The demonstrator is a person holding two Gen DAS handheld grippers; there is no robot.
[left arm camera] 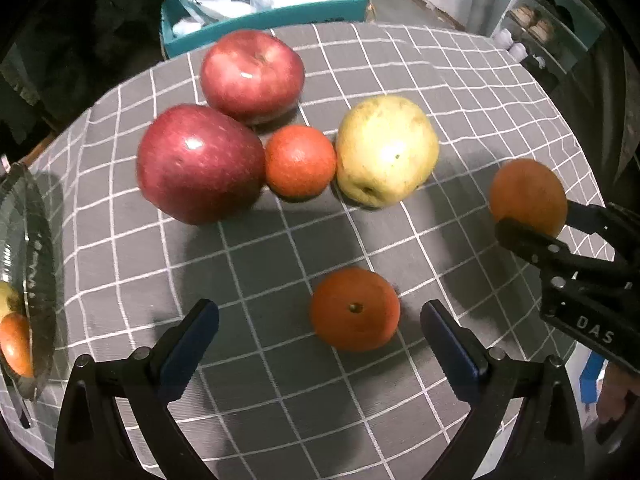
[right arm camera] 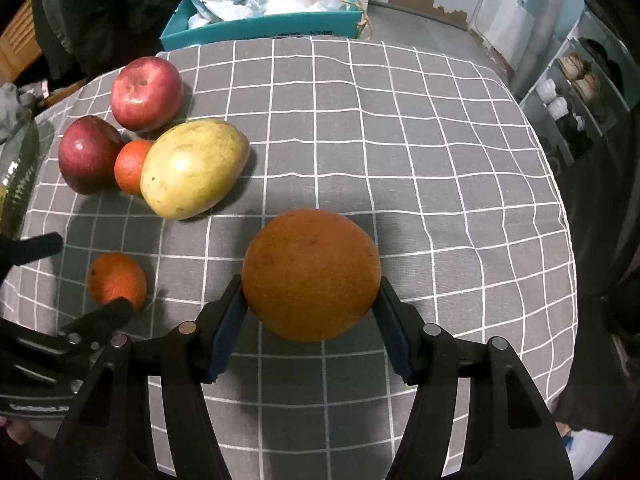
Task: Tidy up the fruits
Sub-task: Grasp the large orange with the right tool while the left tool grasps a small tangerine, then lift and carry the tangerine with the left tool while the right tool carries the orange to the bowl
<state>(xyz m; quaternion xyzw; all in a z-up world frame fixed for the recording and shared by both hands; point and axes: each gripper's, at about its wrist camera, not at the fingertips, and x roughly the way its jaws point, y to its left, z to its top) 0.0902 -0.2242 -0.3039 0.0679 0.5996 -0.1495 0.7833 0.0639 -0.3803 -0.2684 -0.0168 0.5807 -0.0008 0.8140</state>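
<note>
My right gripper [right arm camera: 310, 308] is shut on a large orange [right arm camera: 311, 274], which also shows in the left wrist view [left arm camera: 528, 196]. My left gripper [left arm camera: 320, 320] is open around a small mandarin [left arm camera: 355, 314] lying on the cloth, nearer the right finger, also seen in the right wrist view [right arm camera: 117, 280]. Behind lie two red apples [left arm camera: 200, 164] [left arm camera: 252, 74], a second mandarin [left arm camera: 300, 161] and a yellow-green fruit [left arm camera: 386, 150], clustered together. A glass bowl [left arm camera: 30, 264] at the left edge holds some fruit.
The table has a grey checked cloth [right arm camera: 400, 160]. A teal box [right arm camera: 260, 28] of plastic bags stands beyond the far edge. Shelves [right arm camera: 572, 88] stand at the far right. Bare cloth lies to the right of the fruits.
</note>
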